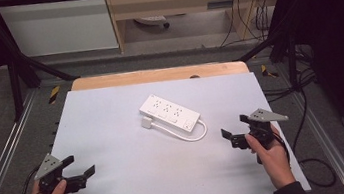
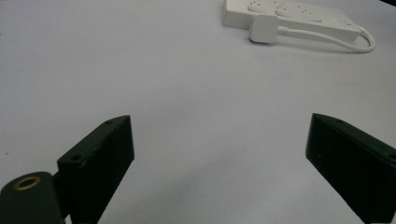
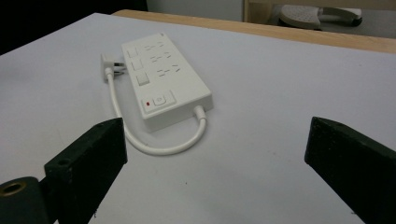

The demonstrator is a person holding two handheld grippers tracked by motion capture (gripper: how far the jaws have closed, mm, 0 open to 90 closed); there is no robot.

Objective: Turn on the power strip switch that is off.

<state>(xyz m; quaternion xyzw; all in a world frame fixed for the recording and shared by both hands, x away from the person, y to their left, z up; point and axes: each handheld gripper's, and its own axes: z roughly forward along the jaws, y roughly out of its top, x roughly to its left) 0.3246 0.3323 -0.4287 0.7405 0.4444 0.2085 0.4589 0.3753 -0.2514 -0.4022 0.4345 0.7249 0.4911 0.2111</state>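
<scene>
A white power strip [image 1: 169, 111] lies at an angle near the middle of the white table top [image 1: 114, 135]. Its short white cable [image 1: 192, 133] loops back from one end, and the white plug [image 1: 146, 122] rests loose on the table beside the strip. In the right gripper view the power strip [image 3: 161, 84] shows a switch with a red light, and the plug [image 3: 113, 62] lies at its far side. My left gripper [image 1: 79, 165] stands open at the front left, empty. My right gripper [image 1: 234, 126] is open at the right, empty, some way short of the strip.
A wooden edge [image 1: 157, 74] runs along the table's far side. Black frame bars [image 1: 19, 61] and cables [image 1: 308, 109] flank the table, with a cabinet and shelf behind. Bare white surface lies between both grippers and the strip.
</scene>
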